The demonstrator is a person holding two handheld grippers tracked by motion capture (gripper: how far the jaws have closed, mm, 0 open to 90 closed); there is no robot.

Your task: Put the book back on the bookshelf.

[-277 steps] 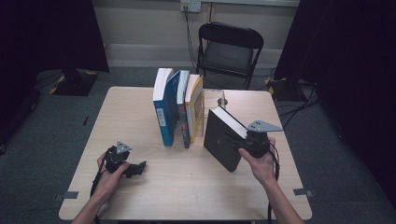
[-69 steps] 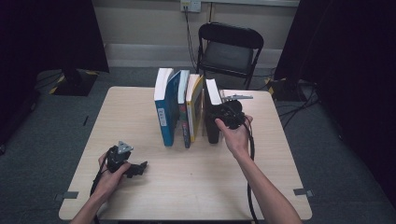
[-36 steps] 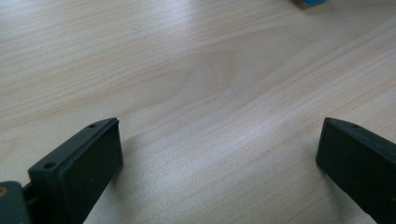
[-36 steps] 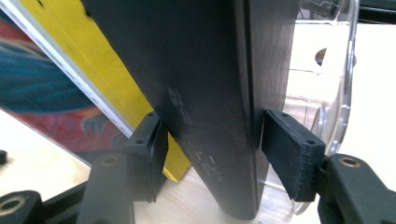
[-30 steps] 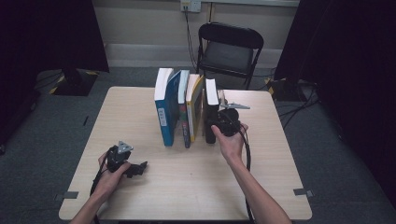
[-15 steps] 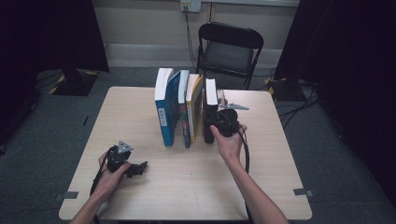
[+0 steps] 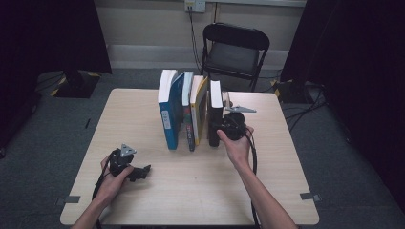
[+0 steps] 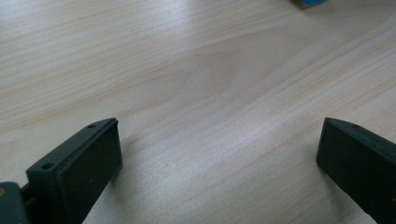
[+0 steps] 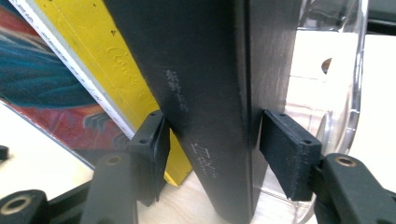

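Black book (image 7: 215, 113) stands upright, rightmost beside the yellow book (image 7: 198, 112).

Black book (image 9: 219, 107): faint pressed marks on spine, two small groups, look like Asian letters (too dim to read). Blue book (image 7: 168, 119): small white label on spine, words too tiny to read. Yellow book (image 9: 116, 60): no words to see on cover part in right gripper view. No brand or number readable anywhere.

Dim, dark-edged room (close-ups soft, blurred)
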